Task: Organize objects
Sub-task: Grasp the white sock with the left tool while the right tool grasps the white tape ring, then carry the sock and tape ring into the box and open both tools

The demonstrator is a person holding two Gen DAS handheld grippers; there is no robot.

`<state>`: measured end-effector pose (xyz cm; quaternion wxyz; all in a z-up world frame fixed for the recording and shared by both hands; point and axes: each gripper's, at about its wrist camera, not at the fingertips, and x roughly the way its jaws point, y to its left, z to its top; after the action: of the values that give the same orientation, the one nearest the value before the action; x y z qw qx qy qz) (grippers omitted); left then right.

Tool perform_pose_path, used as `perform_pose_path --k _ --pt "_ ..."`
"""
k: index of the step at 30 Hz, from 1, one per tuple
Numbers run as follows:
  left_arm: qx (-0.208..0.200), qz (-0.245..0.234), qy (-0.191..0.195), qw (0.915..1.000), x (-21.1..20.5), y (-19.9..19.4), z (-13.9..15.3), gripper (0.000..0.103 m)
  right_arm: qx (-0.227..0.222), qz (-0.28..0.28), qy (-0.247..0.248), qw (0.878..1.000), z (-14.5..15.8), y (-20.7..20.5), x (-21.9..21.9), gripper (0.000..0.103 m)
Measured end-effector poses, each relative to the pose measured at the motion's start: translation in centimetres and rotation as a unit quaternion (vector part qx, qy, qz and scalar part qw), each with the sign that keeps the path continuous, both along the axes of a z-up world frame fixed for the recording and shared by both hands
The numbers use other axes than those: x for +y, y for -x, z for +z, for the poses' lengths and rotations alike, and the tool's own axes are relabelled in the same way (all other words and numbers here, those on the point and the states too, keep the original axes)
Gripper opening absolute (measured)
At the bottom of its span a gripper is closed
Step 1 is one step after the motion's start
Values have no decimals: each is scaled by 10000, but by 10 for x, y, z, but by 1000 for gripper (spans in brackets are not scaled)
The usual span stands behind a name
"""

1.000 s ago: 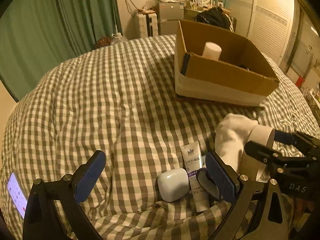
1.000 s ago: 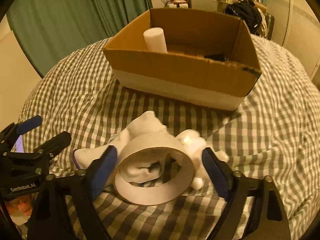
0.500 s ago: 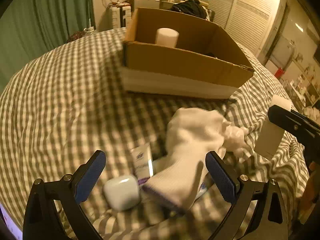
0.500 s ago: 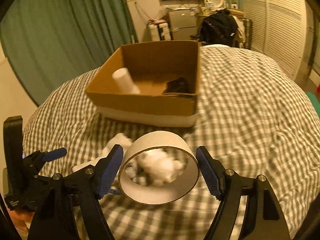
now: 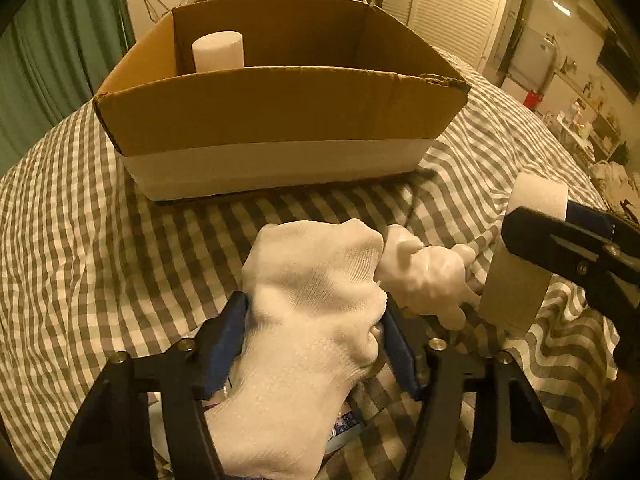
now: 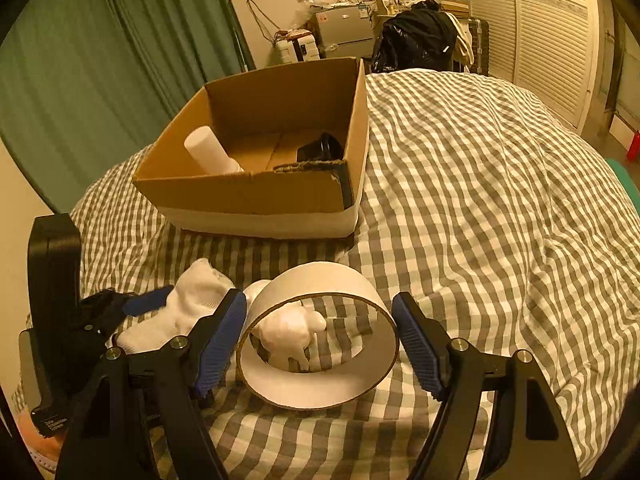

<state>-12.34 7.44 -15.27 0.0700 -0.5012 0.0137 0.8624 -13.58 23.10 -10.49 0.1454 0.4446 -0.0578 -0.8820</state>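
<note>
My left gripper [image 5: 314, 340] is shut on a white sock [image 5: 316, 320] low over the checked bedspread [image 5: 100, 260]. My right gripper [image 6: 320, 332] is shut on a wide white tape roll [image 6: 320, 384], also seen at the right of the left wrist view [image 5: 520, 272]. A small white animal figure [image 5: 424, 280] lies between sock and roll; it shows through the roll in the right wrist view [image 6: 288, 332]. An open cardboard box [image 5: 280, 112] stands beyond, holding a white cylinder [image 5: 218, 50] and a black object [image 6: 320, 148]. The sock shows left of the roll [image 6: 188, 308].
A tube lies partly hidden under the sock [image 5: 344, 424]. The bedspread [image 6: 480, 200] stretches right of the box [image 6: 260, 200]. Green curtains [image 6: 100, 60], a louvred wardrobe [image 6: 552, 32] and a black bag [image 6: 416, 40] stand beyond the bed.
My left gripper has moved forward toward the box and closed on the sock. My right gripper still holds the tape roll and has moved little.
</note>
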Motion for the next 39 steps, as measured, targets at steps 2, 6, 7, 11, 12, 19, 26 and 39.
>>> perform_pose_path --k 2,6,7,11,12,19,26,39 --pt "31 56 -11 10000 -1 -2 5 59 -14 23 -9 10000 -1 0 1 75" --pt "105 170 19 9998 -2 -10 15 54 41 56 -8 10000 5 -4 1 75" --pt "139 212 4 9997 -2 -13 19 54 62 62 -7 10000 6 -5 2 75" --pt "292 289 -116 9991 -2 -22 33 53 192 56 -32 9998 19 -13 2 75" --pt "331 299 -143 9989 -2 -24 37 53 237 55 -33 9997 24 -15 2 75" --pt "642 421 -247 9967 -1 -40 73 53 622 79 -64 9980 61 -34 2 75" --pt "985 445 -281 9937 1 -55 113 53 981 127 -116 9950 95 -55 1 75" --pt "1398 589 -145 9883 -14 -50 167 53 1546 317 -139 9874 150 -59 -9 75"
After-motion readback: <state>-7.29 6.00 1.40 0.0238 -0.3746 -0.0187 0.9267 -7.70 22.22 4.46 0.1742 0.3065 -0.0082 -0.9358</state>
